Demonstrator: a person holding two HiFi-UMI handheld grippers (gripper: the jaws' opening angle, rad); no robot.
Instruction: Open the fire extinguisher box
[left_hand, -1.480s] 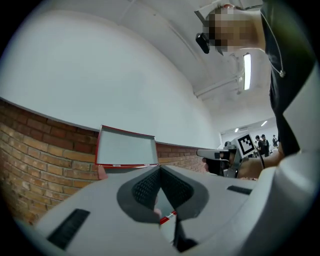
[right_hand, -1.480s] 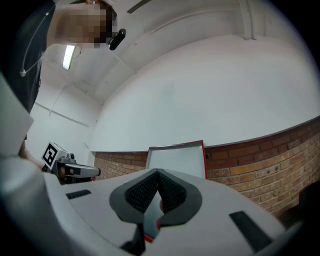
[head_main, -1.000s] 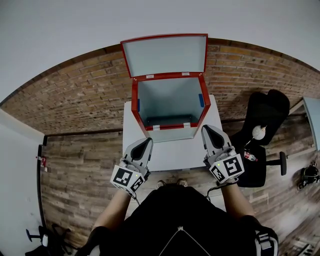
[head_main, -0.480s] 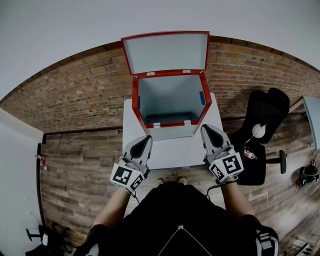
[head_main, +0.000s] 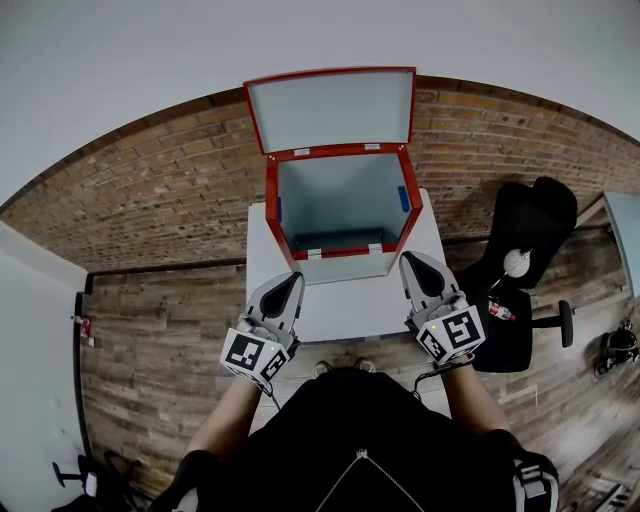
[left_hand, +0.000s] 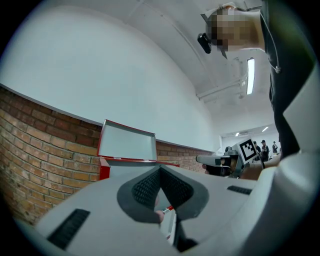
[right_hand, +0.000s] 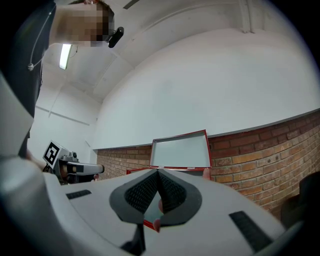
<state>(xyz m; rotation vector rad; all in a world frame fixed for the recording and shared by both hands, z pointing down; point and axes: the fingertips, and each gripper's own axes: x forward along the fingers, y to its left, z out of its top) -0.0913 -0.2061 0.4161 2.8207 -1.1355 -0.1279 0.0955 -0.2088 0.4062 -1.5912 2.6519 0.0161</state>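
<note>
The red fire extinguisher box (head_main: 341, 256) stands on a white table (head_main: 340, 305), its lid (head_main: 333, 107) swung up and back against the wall. The pale interior looks bare. My left gripper (head_main: 295, 277) is shut, held near the box's front left corner, with nothing between its fingers. My right gripper (head_main: 408, 258) is shut too, close to the front right corner, also holding nothing. In the left gripper view the raised lid (left_hand: 127, 144) shows above the shut jaws; in the right gripper view the lid (right_hand: 181, 151) shows likewise.
A brick wall (head_main: 150, 200) runs behind the table, with wooden floor (head_main: 150, 340) around it. A black office chair (head_main: 530, 250) stands at the right with small items on it. A person's dark torso (head_main: 360, 450) fills the bottom of the head view.
Both grippers have hardly moved; the right one has drifted slightly left and down. The box stays as it was, lid up.
</note>
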